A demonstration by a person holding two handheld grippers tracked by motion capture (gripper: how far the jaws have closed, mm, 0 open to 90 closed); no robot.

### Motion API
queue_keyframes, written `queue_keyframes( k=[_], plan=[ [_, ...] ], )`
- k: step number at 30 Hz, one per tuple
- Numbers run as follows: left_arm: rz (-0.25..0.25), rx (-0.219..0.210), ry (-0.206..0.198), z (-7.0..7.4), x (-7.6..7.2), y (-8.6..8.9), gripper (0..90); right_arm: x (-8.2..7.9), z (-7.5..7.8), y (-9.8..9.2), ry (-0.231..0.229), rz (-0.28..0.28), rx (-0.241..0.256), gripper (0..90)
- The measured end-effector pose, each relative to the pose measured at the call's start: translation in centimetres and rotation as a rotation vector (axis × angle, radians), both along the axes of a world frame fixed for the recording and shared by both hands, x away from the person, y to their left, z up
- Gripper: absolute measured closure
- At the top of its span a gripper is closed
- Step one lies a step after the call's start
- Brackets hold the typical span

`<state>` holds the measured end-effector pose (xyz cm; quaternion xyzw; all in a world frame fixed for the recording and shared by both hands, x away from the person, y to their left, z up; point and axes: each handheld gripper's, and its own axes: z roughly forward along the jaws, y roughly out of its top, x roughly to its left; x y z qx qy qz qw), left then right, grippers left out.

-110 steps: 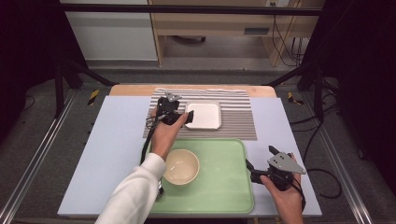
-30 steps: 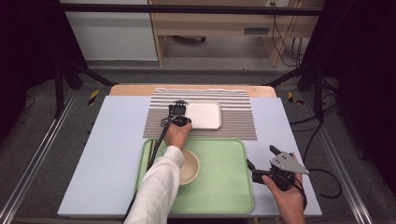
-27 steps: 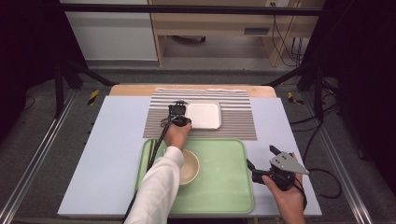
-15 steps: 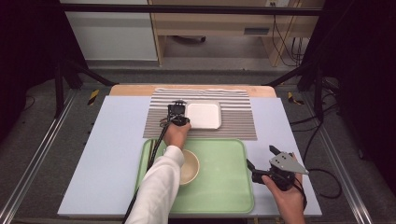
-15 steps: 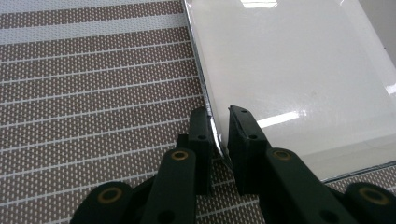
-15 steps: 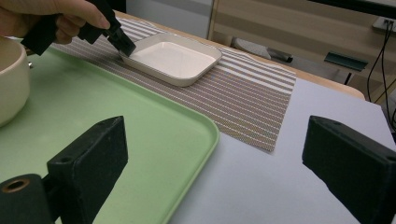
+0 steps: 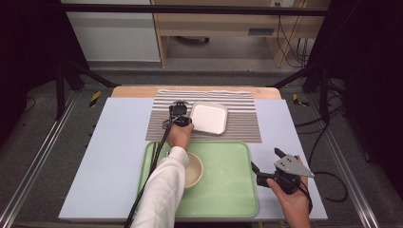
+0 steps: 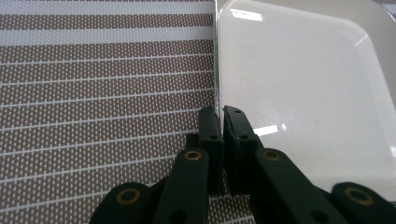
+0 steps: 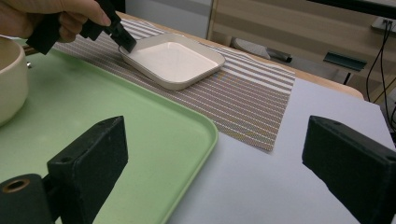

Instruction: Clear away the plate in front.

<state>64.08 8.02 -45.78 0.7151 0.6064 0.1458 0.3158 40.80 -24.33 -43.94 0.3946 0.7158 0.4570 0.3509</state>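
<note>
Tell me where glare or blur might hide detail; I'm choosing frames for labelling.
Left gripper view: bright reflections streak the white dish, and the jaws of the left gripper shut on its rim look soft up close. Right gripper view: the right gripper has wide-open, blurred jaws; the striped mat stays sharp. High view: even light on the table, dark surroundings.

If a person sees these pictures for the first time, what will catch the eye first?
Probably the left gripper, shut on the rim of the white square dish that sits on the striped mat. Next, the green tray nearer the person, with a cream bowl on it, and the right gripper open beside the tray's right edge.
</note>
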Motion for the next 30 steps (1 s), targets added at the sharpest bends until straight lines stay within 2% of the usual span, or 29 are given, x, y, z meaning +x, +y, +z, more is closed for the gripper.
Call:
queue_keyframes(
  k=[3, 7, 12, 19, 30],
  plan=[
    [0.008, -0.015, -0.014, 0.3, -0.1, 0.0, 87.4, 0.0, 0.0, 0.0, 0.001, -0.001, 0.001, 7.0],
    [0.003, -0.007, -0.045, 0.8, -0.3, 0.1, 87.8, 0.0, 0.0, 0.0, 0.0, 0.0, -0.001, 7.0],
    [0.005, -0.027, -0.082, 1.7, -0.7, 0.0, 88.1, 0.0, 0.0, 0.0, 0.001, -0.001, -0.001, 7.0],
    [0.002, -0.009, -0.115, 2.3, -1.0, 0.2, 88.1, 0.0, 0.0, 0.1, 0.001, -0.002, -0.003, 7.0],
    [-0.013, -0.007, -0.158, 3.6, -1.7, 0.3, 88.2, 0.1, 0.0, 0.1, -0.001, -0.003, -0.006, 7.0]
  ],
)
